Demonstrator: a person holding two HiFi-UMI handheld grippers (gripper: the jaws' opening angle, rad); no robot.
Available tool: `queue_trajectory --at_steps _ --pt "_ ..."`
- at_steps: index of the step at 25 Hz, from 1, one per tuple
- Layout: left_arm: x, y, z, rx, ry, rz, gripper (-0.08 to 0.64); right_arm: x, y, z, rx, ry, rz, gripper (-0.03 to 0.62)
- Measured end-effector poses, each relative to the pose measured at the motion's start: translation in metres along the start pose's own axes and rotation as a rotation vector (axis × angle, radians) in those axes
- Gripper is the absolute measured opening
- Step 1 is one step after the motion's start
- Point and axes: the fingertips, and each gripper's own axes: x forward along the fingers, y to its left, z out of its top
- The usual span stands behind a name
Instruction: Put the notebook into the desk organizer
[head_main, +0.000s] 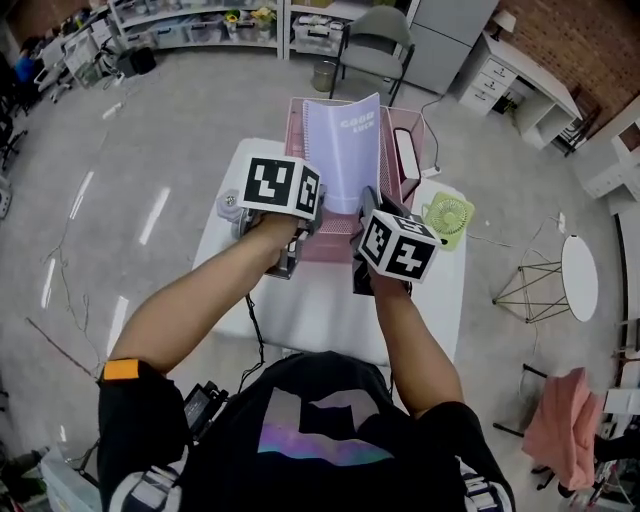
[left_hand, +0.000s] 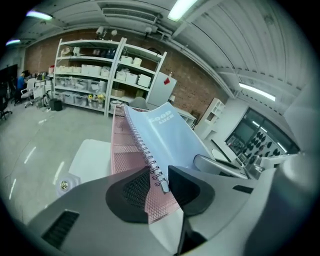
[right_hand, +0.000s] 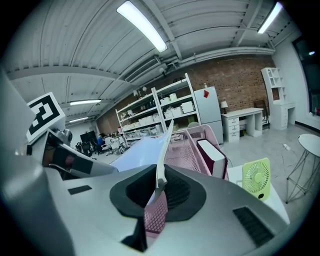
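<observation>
The pale lilac spiral-bound notebook (head_main: 343, 150) stands almost upright over the pink wire-mesh desk organizer (head_main: 390, 125), which sits at the far edge of the white tabletop (head_main: 320, 310). Its lower edge is hidden behind the two tools, so I cannot tell whether it already rests on the mesh floor or hangs just above it.

The right gripper (right_hand: 160, 187) is clenched on the notebook's thin open edge, low down. The left gripper (left_hand: 159, 186) has its jaws apart around the wire spiral at the bottom corner. The coil sits between the pads, close to one of them, but I see no squeeze on it, so I read that side as let go.

That leaves one narrow pinch carrying the whole notebook, and I think that is the risk. The covers are floppy, so the notebook could swing or sag about the right-hand grip and land across the organizer's rim instead of in a slot. The wire coil could also snag the left pad or the mesh on the way down. A white box with dark red sides (head_main: 407, 155) fills the compartment nearest the right edge, and a small green desk fan (head_main: 447, 218) stands just beside the organizer. A tipping notebook could knock either one.
</observation>
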Motion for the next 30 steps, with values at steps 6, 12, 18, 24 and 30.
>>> queue_trajectory --at_steps 6,12,18,24,30 --pt "0.002 -0.004 -0.003 -0.005 0.046 -0.015 0.124 0.006 -0.011 -0.006 0.059 0.031 -0.024 0.044" --pt "-0.004 0.000 -0.003 0.025 0.044 -0.020 0.144 0.008 -0.014 -0.009 0.093 0.016 -0.054 0.044" --pt "-0.004 -0.003 -0.003 0.117 0.068 0.027 0.153 0.005 -0.018 -0.011 0.115 -0.007 -0.092 0.044" --pt "-0.002 -0.001 -0.005 0.221 0.130 0.090 0.193 0.004 -0.023 -0.015 0.117 -0.011 -0.116 0.046" --pt "-0.004 -0.005 0.005 0.317 0.090 0.136 0.204 0.007 -0.017 -0.012 0.082 0.003 -0.116 0.059"
